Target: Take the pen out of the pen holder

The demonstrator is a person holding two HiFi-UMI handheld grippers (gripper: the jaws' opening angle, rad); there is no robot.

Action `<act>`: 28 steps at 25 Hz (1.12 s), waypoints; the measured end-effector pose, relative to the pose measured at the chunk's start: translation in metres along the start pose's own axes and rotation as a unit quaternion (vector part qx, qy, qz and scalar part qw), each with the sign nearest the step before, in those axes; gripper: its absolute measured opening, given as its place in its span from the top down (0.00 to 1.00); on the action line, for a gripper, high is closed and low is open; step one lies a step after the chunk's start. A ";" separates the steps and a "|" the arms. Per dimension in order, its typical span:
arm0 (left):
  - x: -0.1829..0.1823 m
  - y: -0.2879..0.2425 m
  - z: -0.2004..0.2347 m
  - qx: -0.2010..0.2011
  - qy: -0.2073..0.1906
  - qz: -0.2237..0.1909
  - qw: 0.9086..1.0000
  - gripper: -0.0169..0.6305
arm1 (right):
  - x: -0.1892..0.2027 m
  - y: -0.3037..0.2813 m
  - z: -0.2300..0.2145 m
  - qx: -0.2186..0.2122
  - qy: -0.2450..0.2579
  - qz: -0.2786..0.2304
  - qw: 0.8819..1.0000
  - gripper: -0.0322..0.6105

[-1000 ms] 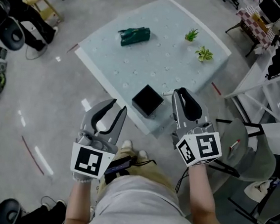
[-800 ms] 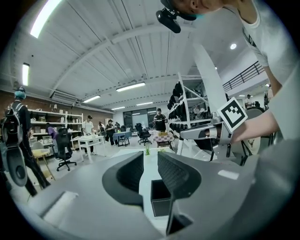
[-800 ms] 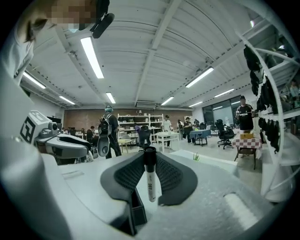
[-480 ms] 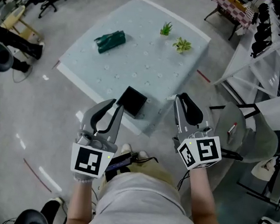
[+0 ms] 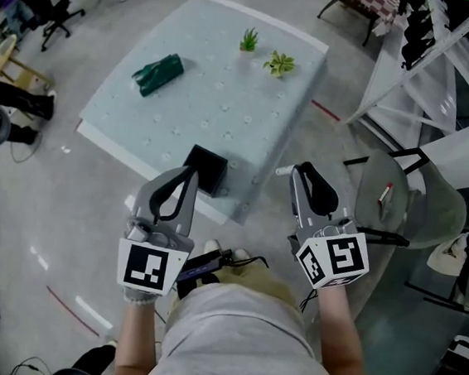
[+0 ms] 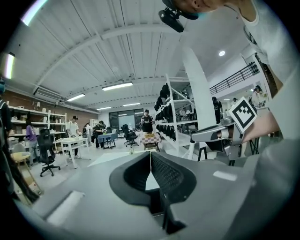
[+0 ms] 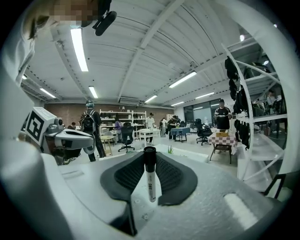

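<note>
- The pen (image 7: pixel 149 176) is out of the holder. It is pinched between the tips of the right claw (image 5: pixel 303 171) and stands upright across them, with the black cap poking above the tips and the white barrel running down below.
- The right claw's jaws are part closed, pressed onto the barrel from either side. Only a short stretch of the pen is in the grip.
- The black pen holder (image 5: pixel 210 168) sits on the pale table (image 5: pixel 221 81), off to the right claw's left and just ahead of the left claw (image 6: pixel 150 161).
- The left claw's jaws have just been closing and now meet with nothing between them.
- Further ahead of both claws lie a dark green thing (image 5: pixel 157 74) and two small plants (image 5: pixel 249 39).
- Slipping looks like the main risk. A round, smooth barrel held only at the tips could swing or slide if the claw tilts or jerks.
- The right claw hangs at the table's near edge, so a dropped pen would probably land on the floor.
- The left claw is close to the holder, and a careless push forward could knock it.
</note>
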State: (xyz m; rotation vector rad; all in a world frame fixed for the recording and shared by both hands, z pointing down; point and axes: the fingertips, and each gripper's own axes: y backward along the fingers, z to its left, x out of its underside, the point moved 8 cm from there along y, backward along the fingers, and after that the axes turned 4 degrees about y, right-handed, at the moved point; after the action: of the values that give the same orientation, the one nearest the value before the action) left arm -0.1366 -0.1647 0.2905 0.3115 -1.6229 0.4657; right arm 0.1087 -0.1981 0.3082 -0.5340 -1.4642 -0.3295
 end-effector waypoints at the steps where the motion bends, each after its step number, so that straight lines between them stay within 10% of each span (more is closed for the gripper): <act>1: 0.001 -0.002 -0.001 0.003 -0.001 0.001 1.000 0.97 | 0.001 0.002 0.000 0.003 0.000 0.002 1.000 0.84; 28: 0.011 -0.016 -0.012 0.040 -0.013 0.025 0.999 0.97 | 0.011 0.023 0.000 0.015 0.004 0.032 0.999 0.84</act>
State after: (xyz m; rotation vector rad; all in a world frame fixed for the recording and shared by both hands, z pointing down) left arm -0.1196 -0.1717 0.3041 0.3382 -1.6426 0.5690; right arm 0.1214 -0.1777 0.3159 -0.5528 -1.4401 -0.2584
